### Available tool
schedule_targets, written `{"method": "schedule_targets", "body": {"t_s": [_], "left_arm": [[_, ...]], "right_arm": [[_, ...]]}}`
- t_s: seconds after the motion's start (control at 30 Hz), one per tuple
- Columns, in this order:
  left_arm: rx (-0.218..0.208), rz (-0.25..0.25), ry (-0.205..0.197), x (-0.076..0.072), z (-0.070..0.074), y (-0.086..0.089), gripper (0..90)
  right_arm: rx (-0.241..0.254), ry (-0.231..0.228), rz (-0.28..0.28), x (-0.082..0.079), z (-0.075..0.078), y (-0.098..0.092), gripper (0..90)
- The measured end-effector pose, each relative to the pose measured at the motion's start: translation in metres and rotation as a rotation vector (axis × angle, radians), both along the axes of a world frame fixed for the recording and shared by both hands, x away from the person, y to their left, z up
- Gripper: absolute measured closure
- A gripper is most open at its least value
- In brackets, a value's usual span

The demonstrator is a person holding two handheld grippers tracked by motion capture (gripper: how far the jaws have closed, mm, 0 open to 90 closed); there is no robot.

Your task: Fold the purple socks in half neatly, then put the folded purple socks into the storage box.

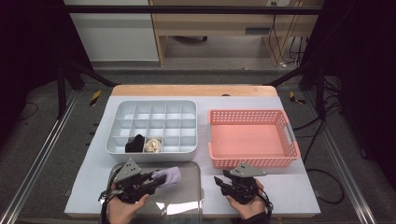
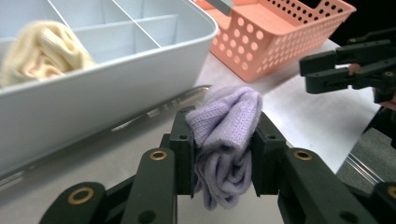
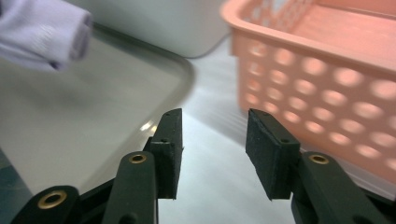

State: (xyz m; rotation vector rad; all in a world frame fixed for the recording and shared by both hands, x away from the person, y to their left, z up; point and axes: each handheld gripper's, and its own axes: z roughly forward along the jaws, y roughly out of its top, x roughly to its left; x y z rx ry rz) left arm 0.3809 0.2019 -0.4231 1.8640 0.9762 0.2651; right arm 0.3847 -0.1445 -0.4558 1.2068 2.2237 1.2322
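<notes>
A folded lilac knit cloth [image 2: 226,126] is pinched between the black jaws of my left gripper [image 2: 222,154], which is shut on it just above a shiny metal tray [image 1: 187,196]. In the high view the left gripper [image 1: 156,178] points right at the table's front left, the cloth [image 1: 169,175] sticking out of it. My right gripper [image 1: 218,181] stands open and empty over the white table, in front of the pink basket [image 1: 247,112]. Its own view shows the right gripper [image 3: 215,144] with bare pads and the cloth [image 3: 42,32] at upper left.
A grey divided organiser [image 1: 112,140] sits behind the tray; its front row holds a black bundle [image 1: 135,143] and a cream bundle [image 1: 152,145]. The pink perforated basket is empty. The table's front edge runs just below both hands.
</notes>
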Motion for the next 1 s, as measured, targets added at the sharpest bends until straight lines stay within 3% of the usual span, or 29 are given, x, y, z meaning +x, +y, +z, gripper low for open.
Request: {"method": "schedule_targets", "body": {"t_s": [0.1, 0.13, 0.53, 1.0], "left_arm": [[-0.001, 0.005, -0.003, 0.004, 0.005, 0.002, 66.1], [0.006, 0.005, -0.006, 0.007, 0.009, 0.002, 66.1], [0.019, 0.021, -0.038, 0.022, 0.031, 0.003, 66.0], [0.05, 0.036, -0.07, 0.047, 0.05, -0.004, 66.0]], "right_arm": [[-0.008, 0.001, -0.023, -0.001, 0.0, -0.009, 55.7], [-0.031, -0.005, -0.042, -0.002, -0.002, -0.015, 55.1], [-0.04, -0.004, -0.113, -0.007, -0.005, -0.039, 51.0], [-0.036, -0.011, -0.145, -0.011, -0.006, -0.05, 50.0]]}}
